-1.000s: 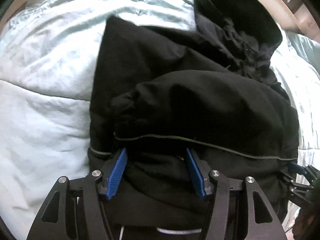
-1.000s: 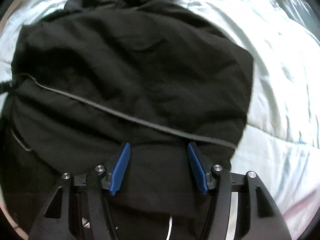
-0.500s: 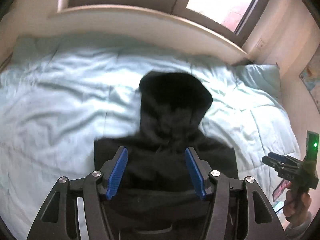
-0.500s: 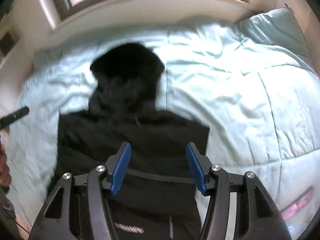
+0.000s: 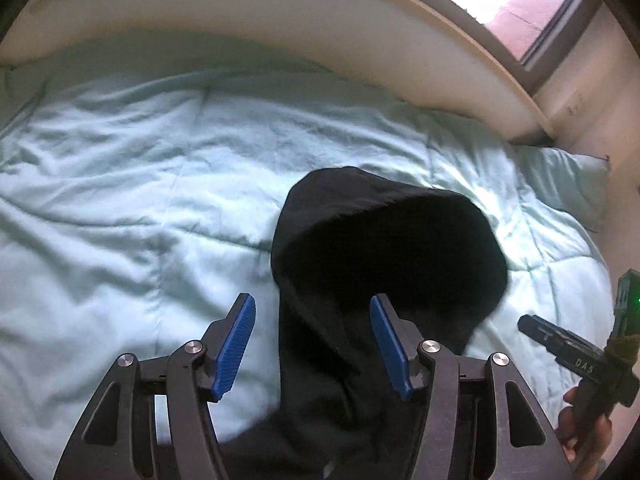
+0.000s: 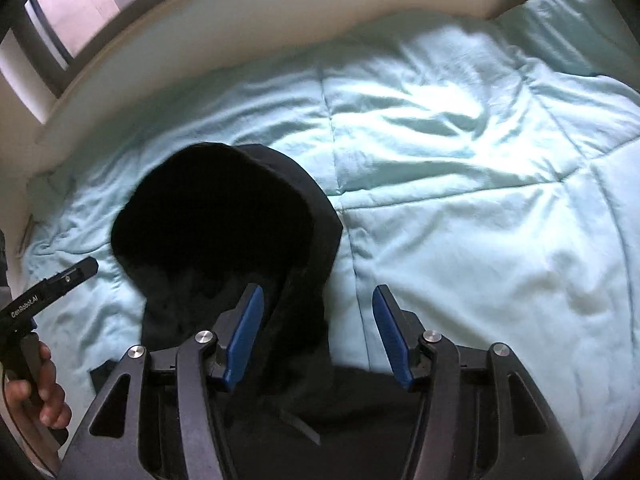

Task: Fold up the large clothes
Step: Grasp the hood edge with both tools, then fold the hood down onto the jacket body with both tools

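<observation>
Both pairs of jaws stood released and empty, the left gripper (image 5: 312, 344) and right gripper (image 6: 318, 334) hanging above the black hoodie (image 5: 384, 264), which lay on the pale mint quilted comforter (image 5: 132, 184) spread over the bed. Its rounded hood (image 6: 216, 208) pointed away toward the curved cream headboard (image 5: 280, 28), so the long axis ran straight ahead between the two grippers, neither plainly nearer. Soft, matte and limp, the fabric would likely sag wherever it was pinched.

The black hoodie (image 5: 360, 320) lies flat on the light blue blanket (image 5: 120, 220). Its round hood (image 6: 216, 216) is open and dark inside, and it points toward the far edge of the blanket. The body is mostly hidden.
</observation>
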### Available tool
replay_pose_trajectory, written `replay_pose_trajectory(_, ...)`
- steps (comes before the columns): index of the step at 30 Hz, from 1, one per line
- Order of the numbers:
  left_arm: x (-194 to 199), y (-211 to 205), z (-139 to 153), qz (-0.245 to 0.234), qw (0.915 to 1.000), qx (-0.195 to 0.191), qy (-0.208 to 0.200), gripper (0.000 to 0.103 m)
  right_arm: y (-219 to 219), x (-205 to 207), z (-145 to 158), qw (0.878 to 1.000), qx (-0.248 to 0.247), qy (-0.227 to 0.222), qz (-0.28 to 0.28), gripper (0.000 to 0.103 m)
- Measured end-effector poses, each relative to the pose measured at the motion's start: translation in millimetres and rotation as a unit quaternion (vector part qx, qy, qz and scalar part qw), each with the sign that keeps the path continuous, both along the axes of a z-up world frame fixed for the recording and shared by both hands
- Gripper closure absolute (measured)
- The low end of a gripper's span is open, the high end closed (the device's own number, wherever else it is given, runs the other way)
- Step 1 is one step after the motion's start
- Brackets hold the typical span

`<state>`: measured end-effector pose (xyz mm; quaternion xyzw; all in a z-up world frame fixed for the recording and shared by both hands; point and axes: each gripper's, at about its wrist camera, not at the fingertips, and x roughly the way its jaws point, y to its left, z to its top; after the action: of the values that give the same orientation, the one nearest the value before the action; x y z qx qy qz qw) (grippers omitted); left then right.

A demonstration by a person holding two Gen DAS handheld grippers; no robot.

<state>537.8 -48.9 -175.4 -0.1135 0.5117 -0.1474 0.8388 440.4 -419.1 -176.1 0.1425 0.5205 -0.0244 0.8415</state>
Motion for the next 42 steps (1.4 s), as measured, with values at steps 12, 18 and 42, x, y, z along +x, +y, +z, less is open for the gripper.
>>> replay_pose_trajectory(12,8.9,71.5,-48.3,0.065,0.9852,-0.146,0.063,0.085,-37.8,-7.1,-26.0,0.997,0.053,-0.042,0.035,0.098)
replay_pose_trajectory(18,15.9,58.6,-138.4,0.068,0.9859,-0.109,0.107,0.084,1.5,8.2,-130.6,0.994,0.008,0.06,0.094,0.097)
replay_pose_trajectory(42,-0.3,-13.7,-112.0,-0.047,0.9983,-0.023,0.027,0.054,54.2,38.5,-119.3,0.981,-0.017,0.033,0.192,0.059)
